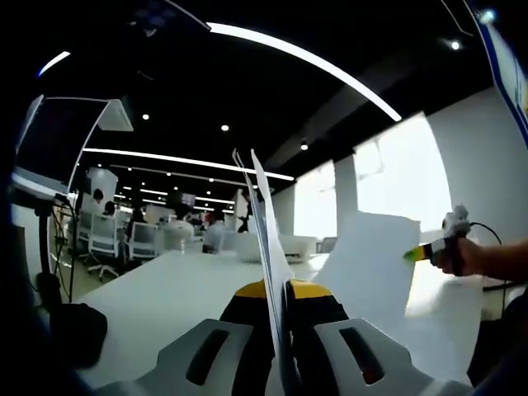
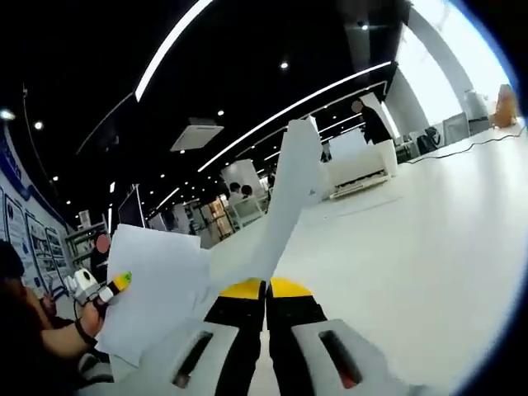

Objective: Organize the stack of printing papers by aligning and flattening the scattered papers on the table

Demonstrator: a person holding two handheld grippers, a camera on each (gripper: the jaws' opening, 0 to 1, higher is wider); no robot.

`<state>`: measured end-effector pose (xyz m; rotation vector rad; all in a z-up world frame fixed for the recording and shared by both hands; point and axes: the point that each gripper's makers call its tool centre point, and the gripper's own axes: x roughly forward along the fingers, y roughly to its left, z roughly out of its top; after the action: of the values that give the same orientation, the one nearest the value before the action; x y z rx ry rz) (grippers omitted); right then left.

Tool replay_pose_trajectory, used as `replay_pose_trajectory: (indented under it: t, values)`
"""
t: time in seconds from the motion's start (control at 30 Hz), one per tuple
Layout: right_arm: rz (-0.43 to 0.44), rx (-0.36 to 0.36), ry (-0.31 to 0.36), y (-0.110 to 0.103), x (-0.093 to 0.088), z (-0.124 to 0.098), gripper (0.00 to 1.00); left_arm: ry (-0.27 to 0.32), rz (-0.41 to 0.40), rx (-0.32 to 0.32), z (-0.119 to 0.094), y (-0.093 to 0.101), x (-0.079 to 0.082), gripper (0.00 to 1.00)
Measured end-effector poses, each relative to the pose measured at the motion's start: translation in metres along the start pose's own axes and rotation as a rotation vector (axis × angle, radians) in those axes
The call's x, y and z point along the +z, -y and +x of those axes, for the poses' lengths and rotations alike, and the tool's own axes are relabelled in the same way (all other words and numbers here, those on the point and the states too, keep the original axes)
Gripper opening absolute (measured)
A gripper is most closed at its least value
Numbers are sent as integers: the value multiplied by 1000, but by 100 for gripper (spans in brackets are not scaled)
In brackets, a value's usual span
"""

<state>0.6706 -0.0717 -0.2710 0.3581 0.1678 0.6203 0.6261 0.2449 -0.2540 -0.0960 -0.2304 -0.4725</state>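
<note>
Distant people (image 1: pixel 103 216) small, blurred

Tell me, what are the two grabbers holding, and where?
Both hold the paper stack. The left gripper has its jaws shut on the stack's lower edge, sheets standing upright. The right gripper is shut on the opposite edge.

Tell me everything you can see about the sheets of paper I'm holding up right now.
The plain white printing papers are thin, blank sheets lifted off the white table and held upright. In the left gripper view the left tongs are closed on their lower edge, seen edge-on, while the right tongs pinch a curling sheet. In the right gripper view the right tongs are closed on the paper, which rises tall and narrow.
</note>
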Motion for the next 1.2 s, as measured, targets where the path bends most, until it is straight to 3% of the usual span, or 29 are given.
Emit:
replay_pose_trajectory:
  t: [0.7, 1.2]
  values:
    - [-189, 71, 88, -63, 55, -23, 0, 3, -1, 0, 0, 0, 0, 8]
    - [-249, 105, 133, -64, 91, -30, 0, -1, 2, -1, 0, 1, 0, 8]
